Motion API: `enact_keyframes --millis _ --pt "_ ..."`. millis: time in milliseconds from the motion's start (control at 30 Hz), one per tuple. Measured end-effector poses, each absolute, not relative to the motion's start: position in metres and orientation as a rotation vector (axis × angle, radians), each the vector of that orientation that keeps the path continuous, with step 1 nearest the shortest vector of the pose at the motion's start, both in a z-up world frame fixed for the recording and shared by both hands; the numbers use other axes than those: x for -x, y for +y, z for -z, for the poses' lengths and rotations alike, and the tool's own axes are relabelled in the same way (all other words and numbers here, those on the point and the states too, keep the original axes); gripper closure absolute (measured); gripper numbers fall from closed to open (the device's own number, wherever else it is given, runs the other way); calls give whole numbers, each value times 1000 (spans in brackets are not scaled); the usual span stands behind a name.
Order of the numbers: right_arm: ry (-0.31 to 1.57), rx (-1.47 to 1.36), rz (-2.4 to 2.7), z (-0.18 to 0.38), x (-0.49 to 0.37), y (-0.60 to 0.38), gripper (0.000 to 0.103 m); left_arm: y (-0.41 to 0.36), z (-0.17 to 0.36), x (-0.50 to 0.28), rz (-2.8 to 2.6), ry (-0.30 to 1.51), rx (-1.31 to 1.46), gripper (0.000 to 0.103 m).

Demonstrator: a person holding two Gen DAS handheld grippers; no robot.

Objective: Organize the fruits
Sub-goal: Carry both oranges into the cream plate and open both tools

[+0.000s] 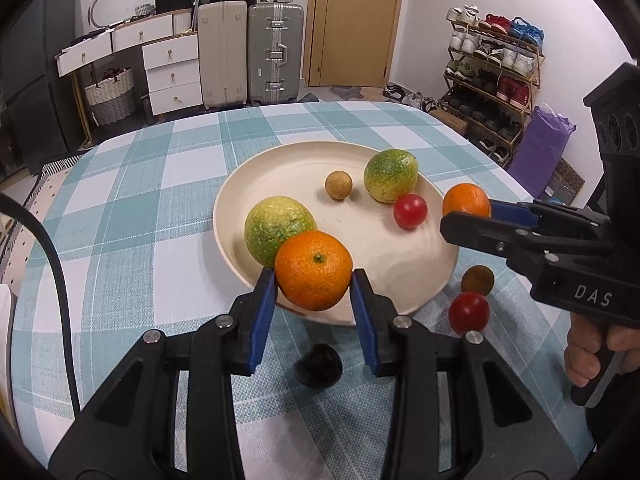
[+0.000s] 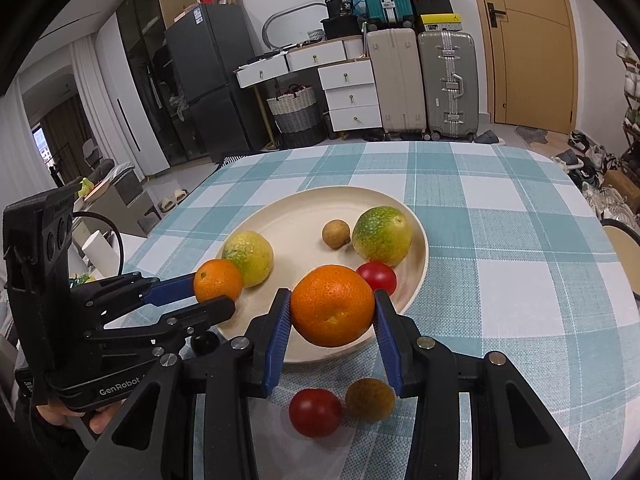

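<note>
Both grippers carried oranges over the plate's near rim.

Nearest, a dark fruit [image 1: 318, 365], a red tomato [image 2: 315, 412] and a brown fruit [image 2: 370, 399] lay on the cloth. The left gripper [image 1: 314, 280] pinched one orange [image 1: 313, 270], the right gripper [image 2: 332, 312] another orange [image 2: 332, 305], jaws closed to fruit-width. The plate [image 2: 288, 220] beyond held five fruits. Next, I judged: lower, release gently.

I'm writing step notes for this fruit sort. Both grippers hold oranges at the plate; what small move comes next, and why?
Probably lower and release: the left gripper and right gripper each clamp an orange over the plate's near rim, not visibly resting on it.
</note>
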State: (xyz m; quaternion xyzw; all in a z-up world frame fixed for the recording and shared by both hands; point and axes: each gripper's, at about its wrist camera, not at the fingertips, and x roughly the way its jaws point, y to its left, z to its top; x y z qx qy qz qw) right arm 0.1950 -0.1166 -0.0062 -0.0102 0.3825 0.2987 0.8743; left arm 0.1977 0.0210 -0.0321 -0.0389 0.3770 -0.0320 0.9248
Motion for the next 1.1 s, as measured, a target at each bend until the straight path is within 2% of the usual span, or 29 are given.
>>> enact_keyframes --millis 933,1100 --pt "886 111 -630 33 -225 -73 61 35 35 -211 42 753 74 68" --pt "837 98 -640 24 -220 -77 50 35 34 -207 35 750 65 68"
